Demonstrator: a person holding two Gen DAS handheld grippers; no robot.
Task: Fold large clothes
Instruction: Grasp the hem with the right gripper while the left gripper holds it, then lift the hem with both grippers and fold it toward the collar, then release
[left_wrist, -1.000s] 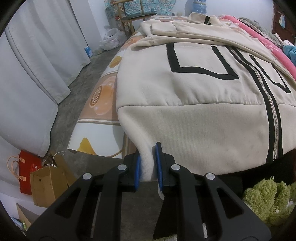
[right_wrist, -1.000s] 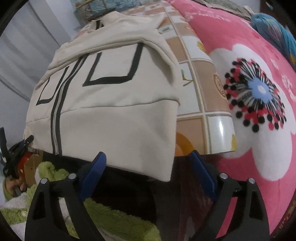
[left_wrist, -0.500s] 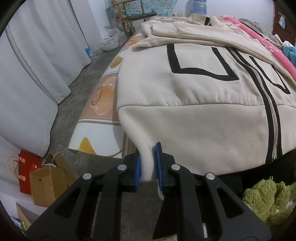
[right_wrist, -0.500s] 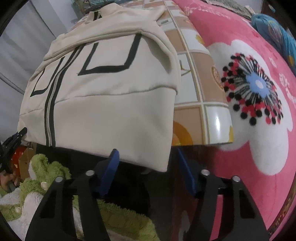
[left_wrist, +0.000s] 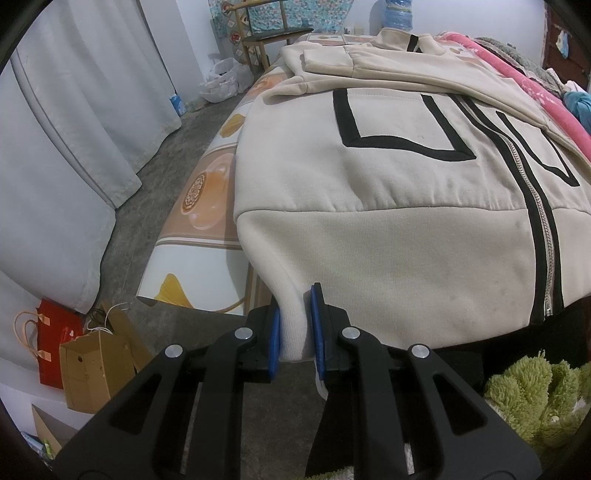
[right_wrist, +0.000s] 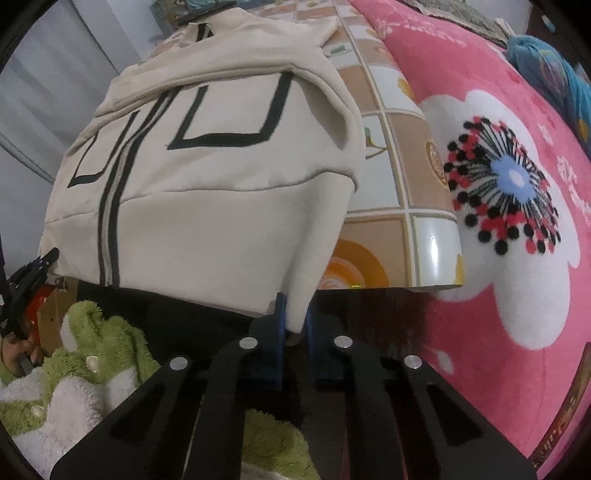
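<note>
A cream zip-up jacket (left_wrist: 388, 192) with black line trim lies front-up on the bed, sleeves folded across its chest, hem hanging over the near bed edge. My left gripper (left_wrist: 295, 325) is shut on the jacket's lower-left hem corner. In the right wrist view the same jacket (right_wrist: 207, 206) fills the left half. My right gripper (right_wrist: 295, 317) is shut on the lower-right hem corner. The left gripper (right_wrist: 33, 269) also shows at the far left of that view.
The bed has a tiled-pattern mat (left_wrist: 207, 206) and a pink flowered blanket (right_wrist: 517, 184) to the right. A green plush garment (right_wrist: 92, 354) lies below the bed edge. White curtains (left_wrist: 74, 110), a red bag (left_wrist: 55, 339) and a cardboard box (left_wrist: 96, 369) stand on the floor to the left.
My right gripper moved in toward the hem's right corner and closed on it. My left gripper kept its hold on the left corner and hardly moved.
</note>
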